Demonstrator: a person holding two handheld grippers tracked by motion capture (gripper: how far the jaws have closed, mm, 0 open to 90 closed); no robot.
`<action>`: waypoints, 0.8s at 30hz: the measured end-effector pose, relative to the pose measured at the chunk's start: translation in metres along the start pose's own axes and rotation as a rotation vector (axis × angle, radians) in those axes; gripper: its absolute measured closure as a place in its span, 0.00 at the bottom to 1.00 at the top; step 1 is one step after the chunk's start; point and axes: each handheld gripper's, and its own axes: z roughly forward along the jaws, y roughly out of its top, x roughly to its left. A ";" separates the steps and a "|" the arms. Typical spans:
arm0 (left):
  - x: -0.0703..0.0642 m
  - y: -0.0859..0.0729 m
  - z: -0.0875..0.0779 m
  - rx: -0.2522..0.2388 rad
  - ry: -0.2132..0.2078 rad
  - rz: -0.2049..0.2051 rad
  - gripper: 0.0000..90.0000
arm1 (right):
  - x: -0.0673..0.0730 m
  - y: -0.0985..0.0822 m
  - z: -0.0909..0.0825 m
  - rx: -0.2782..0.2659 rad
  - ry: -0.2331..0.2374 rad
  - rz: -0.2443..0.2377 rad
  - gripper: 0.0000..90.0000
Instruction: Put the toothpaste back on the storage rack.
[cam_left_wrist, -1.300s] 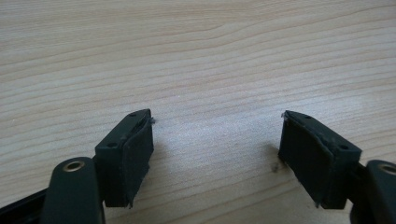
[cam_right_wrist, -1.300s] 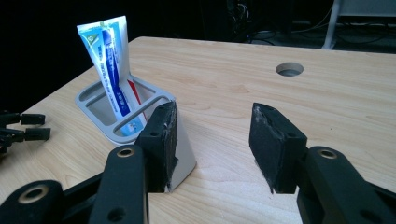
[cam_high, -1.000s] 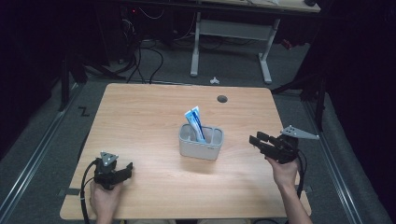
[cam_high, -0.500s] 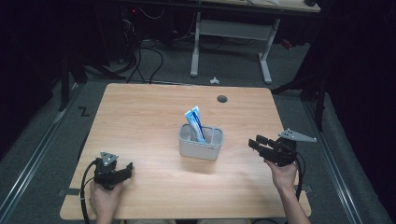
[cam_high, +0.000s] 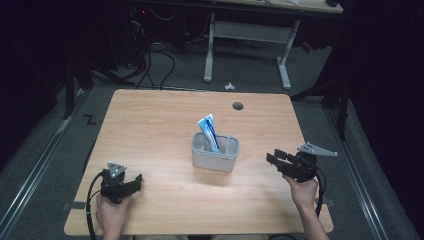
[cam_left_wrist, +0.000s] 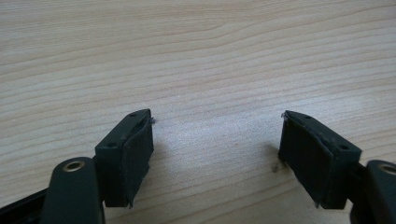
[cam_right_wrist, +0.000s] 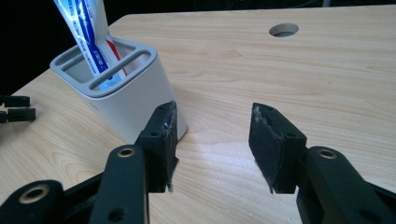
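One toothpaste tube (cam_high: 208, 131), bottom hidden

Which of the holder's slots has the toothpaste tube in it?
The toothpaste tube stands in the middle slot of the grey holder, seen from the right gripper view; the slots on either side of it look empty.

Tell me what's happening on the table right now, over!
Left gripper open, empty, low over the table. Right gripper open, empty, beside the holder. Toothpaste tube standing in the holder. Nothing in the way.
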 end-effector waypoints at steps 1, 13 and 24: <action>0.000 0.000 0.000 0.000 0.000 0.000 0.30 | 0.000 -0.002 0.001 0.003 -0.003 0.004 0.58; 0.000 0.000 0.000 0.000 0.000 0.000 0.30 | -0.009 -0.015 0.011 0.034 -0.022 0.028 0.59; 0.000 0.000 0.000 0.000 0.000 0.000 0.30 | -0.012 -0.019 0.017 0.056 -0.036 0.034 0.59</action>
